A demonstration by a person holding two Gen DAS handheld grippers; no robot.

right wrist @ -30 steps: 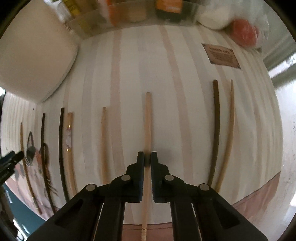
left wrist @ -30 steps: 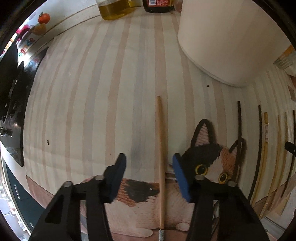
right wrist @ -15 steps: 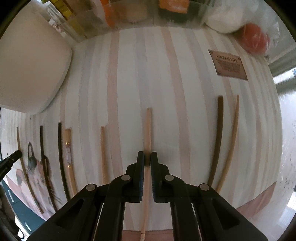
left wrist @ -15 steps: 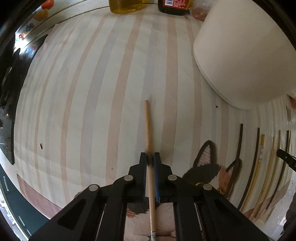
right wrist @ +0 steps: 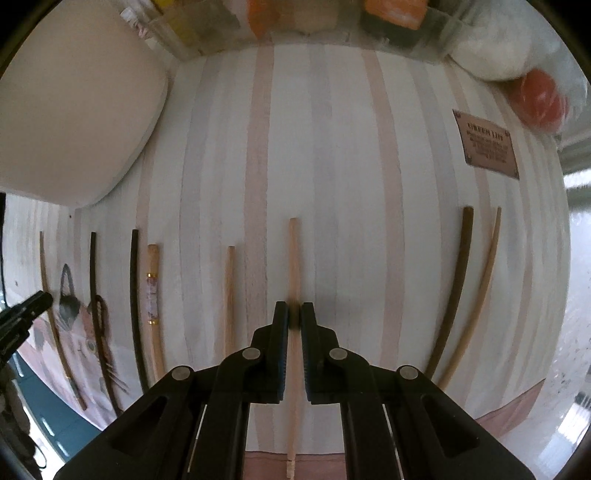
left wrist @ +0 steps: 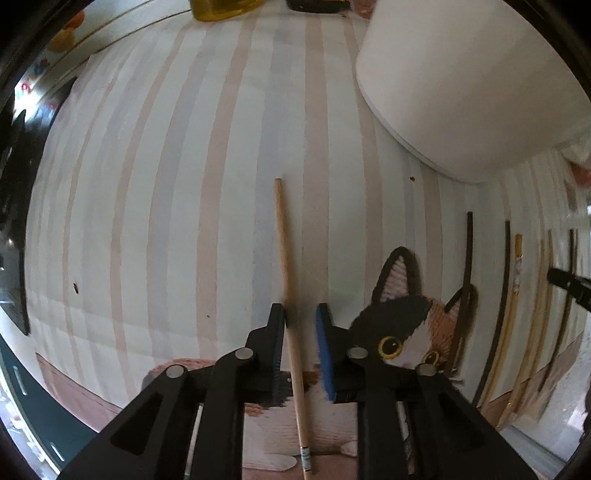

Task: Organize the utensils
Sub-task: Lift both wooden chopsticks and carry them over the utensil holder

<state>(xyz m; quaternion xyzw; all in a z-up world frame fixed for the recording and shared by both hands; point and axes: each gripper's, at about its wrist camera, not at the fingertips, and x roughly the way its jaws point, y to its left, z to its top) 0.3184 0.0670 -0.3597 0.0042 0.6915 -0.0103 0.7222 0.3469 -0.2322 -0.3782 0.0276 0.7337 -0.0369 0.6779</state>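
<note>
A tan wooden chopstick (left wrist: 282, 236) lies on the striped mat (left wrist: 166, 221) in the left wrist view, passing between the jaws of my left gripper (left wrist: 300, 314). The jaws are opening: the stick sits close to the left pad and a gap shows at the blue right pad (left wrist: 325, 354). In the right wrist view my right gripper (right wrist: 294, 314) is shut on a pale wooden chopstick (right wrist: 293, 258) that points away from me. Several more chopsticks lie in a row, among them a pale one (right wrist: 229, 295), a patterned one (right wrist: 153, 295) and a dark one (right wrist: 456, 280).
A large white container (left wrist: 469, 85) stands at the back, between the two grippers. A cat picture (left wrist: 406, 325) is printed on the mat's near edge. An oil bottle (left wrist: 225, 7) and clear boxes (right wrist: 332, 22) line the back. A brown label (right wrist: 485, 147) sits at the right.
The left gripper's jaws shut around the tan chopstick and have since parted a little. The right gripper stays shut on the pale chopstick and has shifted slightly across the mat.
</note>
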